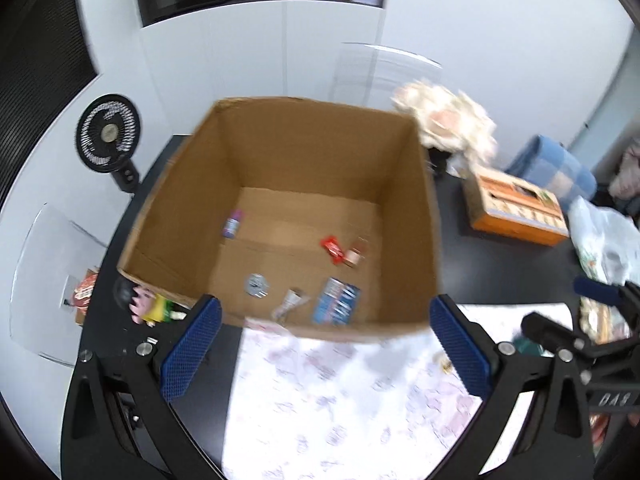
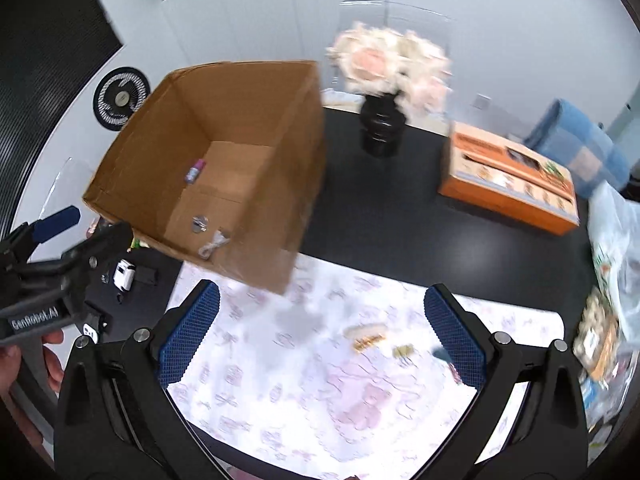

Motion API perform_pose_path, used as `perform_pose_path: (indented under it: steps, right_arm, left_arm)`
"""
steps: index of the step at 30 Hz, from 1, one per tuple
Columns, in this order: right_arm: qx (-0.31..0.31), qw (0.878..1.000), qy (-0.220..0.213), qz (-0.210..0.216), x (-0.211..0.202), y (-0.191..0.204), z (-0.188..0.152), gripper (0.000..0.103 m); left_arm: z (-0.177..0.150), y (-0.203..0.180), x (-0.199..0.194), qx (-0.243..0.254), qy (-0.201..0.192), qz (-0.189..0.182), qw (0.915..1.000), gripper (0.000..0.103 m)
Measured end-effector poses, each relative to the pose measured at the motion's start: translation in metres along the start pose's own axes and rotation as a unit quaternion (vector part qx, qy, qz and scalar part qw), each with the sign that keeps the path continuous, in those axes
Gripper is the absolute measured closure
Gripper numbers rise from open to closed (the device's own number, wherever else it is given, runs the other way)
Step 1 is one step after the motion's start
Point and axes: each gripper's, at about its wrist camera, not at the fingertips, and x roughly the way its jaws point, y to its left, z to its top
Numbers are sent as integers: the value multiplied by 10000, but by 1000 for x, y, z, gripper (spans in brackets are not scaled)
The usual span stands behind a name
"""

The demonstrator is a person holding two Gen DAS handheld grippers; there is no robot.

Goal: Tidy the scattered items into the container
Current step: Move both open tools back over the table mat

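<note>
Black tabletop (image 2: 380,208) carries everything. On it, a white sheet w/ faint pink print (image 2: 320,380) lies under both grippers. Open cardboard box (image 1: 280,152) stands upright at the sheet's far edge, its near corner overlapping the sheet.

Beside the box to the right: black vase w/ cream-pink flowers (image 2: 382,128), then an orange printed carton (image 2: 508,184), well apart from the box. Small black desk fan (image 1: 109,133) stands behind box, left.

Left gripper (image 1: 324,344): blue pads spread wide, nothing between them, hovering just before the box's near wall. Right gripper (image 2: 322,340): also wide apart, empty, above the sheet.

Inside the box, on its floor: blue packet (image 1: 336,301) near front wall, red wrapper (image 1: 333,249) toward right, round silver piece (image 1: 257,284), crumpled white bit (image 1: 290,304), small purple tube (image 1: 233,224) at left rear.

Still out on the sheet, between right gripper's fingers: pale clip-like item (image 2: 364,330), gold bits (image 2: 370,342), gold binder clip (image 2: 403,351). Blur hides detail.
</note>
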Motion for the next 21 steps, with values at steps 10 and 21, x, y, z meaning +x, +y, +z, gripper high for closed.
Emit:
perform_pose_path:
  steps: [10,21]
  right_arm:
    - [569,9982,-156,-127,-30,-75,-101,0]
    - [1077,9921,-358,-529,-19,-113,-192,0]
  left_arm:
    - [-73,-95,0,647,-92,-310,9974,0]
    - [-157,-145,12,908,-107,-710,9933,0]
